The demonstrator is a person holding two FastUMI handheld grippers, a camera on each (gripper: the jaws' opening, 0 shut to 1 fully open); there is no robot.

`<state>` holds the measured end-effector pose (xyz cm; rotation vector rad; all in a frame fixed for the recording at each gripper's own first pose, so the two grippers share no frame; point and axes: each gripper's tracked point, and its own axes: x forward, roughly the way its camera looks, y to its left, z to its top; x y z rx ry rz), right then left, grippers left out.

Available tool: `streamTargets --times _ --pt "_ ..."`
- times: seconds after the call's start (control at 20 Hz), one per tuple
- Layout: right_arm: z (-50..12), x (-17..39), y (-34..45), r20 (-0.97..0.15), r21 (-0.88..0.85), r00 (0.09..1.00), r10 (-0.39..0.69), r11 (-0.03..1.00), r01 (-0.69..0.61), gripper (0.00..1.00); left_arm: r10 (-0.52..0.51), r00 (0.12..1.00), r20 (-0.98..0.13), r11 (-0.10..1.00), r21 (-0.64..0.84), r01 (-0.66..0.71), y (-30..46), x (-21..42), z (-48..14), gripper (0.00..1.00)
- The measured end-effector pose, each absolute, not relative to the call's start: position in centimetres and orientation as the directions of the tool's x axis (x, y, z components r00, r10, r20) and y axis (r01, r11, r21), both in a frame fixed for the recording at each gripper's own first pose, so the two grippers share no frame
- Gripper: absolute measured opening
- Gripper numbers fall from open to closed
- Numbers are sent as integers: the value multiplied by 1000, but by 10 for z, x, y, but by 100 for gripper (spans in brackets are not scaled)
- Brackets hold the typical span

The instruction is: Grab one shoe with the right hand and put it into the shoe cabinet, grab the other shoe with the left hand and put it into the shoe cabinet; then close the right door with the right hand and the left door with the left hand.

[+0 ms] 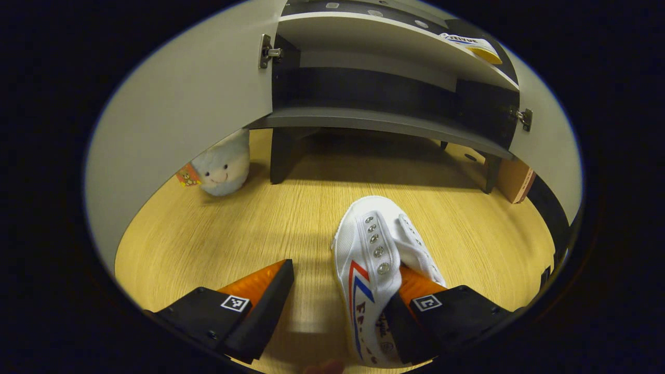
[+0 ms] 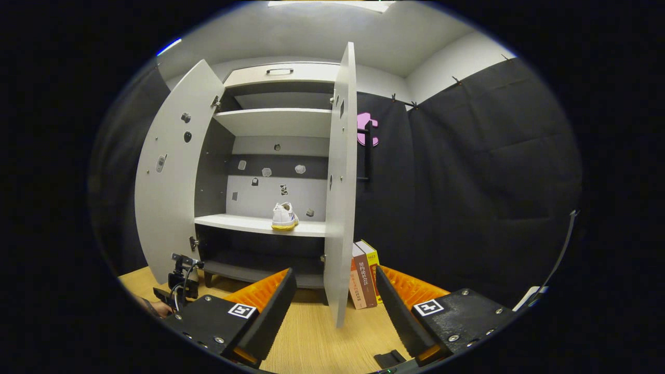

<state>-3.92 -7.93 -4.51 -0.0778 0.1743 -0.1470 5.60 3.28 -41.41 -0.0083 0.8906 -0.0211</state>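
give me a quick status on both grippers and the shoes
Left gripper open, one finger inside white canvas shoe on floor. Right gripper open, empty. Other white shoe on cabinet shelf. Both grey doors open.

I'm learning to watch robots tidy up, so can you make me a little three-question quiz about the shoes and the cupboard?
1. True or false: one shoe already sits on a shelf in the shoe cabinet.
2. Where is the other shoe? A) on the wooden floor B) on the top shelf C) on the books
3. Fill in: the cabinet's two doors are both ____.

Key
1. True: a white shoe on the shelf.
2. A: the white shoe on the floor lies by the left gripper, one finger touching it, gripper open.
3. Open: left door, right door.
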Motion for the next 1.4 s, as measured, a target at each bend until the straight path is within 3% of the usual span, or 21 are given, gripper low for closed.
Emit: streamTargets --times 0.2,0.3,0.4,0.45,0.55,0.65,1.05,1.4 --pt "-46 -36 -73 -174 -86 974 -146 987 133 94 -30 637 -770 1000 -27 15 32 60 -415 98" --pt "-47 -36 -69 -179 -84 974 -140 988 127 94 -47 645 -763 999 -42 22 25 61 -413 90" --pt "-48 -37 -67 -182 -85 974 -134 989 120 94 -38 660 -751 999 -37 15 22 64 -408 55" --pt "-50 -37 -66 -185 -85 974 -133 989 119 94 -13 658 -753 1000 -19 -2 26 63 -409 31" --pt "-49 -38 -63 -189 -76 974 -125 991 112 94 0 644 -765 999 -23 -27 28 58 -407 18" --pt "-51 -38 -61 -191 -75 975 -118 992 105 94 -2 657 -754 996 -58 -63 25 49 -385 12" --pt "-56 -32 -45 -195 -58 978 -69 997 59 94 32 816 -577 997 -42 -69 6 43 -198 12" --pt "-54 -34 -40 -186 -47 981 -51 998 43 94 -25 906 -423 995 -101 -20 -20 130 -60 12"
